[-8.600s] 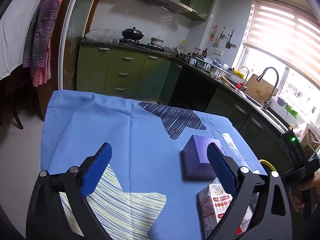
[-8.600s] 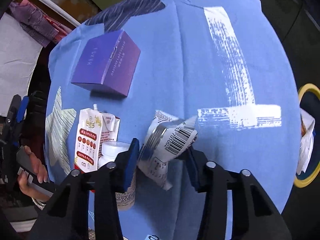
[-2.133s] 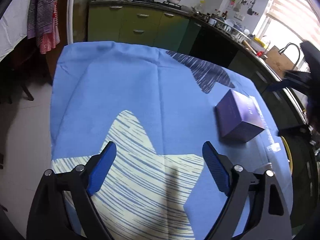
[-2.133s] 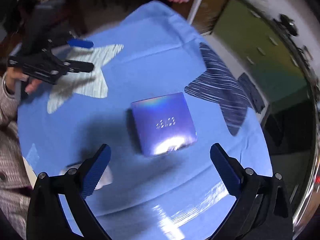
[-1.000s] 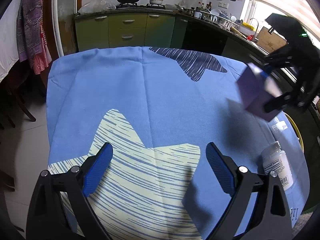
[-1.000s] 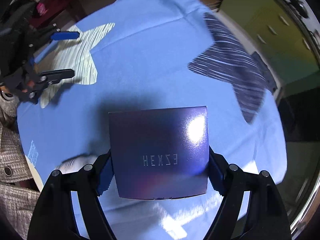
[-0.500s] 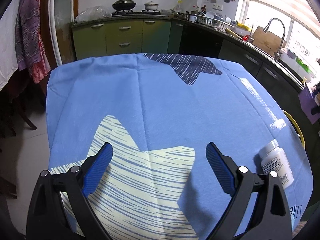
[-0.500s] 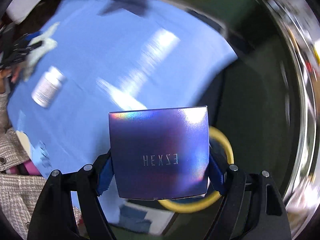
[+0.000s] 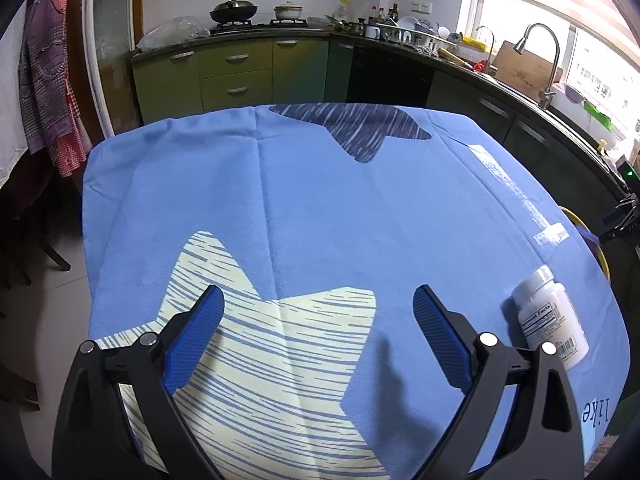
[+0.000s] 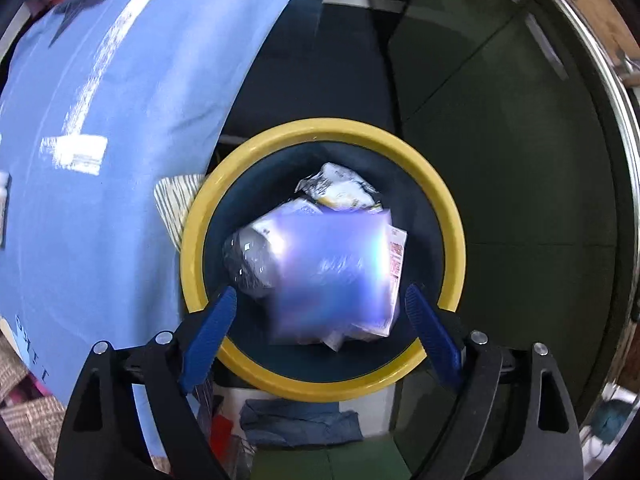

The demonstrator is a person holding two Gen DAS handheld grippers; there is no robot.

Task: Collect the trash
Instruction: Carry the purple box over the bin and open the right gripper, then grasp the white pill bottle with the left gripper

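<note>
Blue tablecloth (image 9: 320, 208), white bottle (image 9: 550, 322) lying, cap pointing away

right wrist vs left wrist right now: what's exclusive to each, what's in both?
Right wrist only: the inside of the yellow-rimmed bin, with the blurred purple box over crumpled wrappers, clear of the right gripper, whose jaws have just been opening.

Left wrist only: the white pill bottle lying on its side, the kitchen counter and faucet, and the open, empty left gripper.

Both: the blue tablecloth and part of the bin's yellow rim.
</note>
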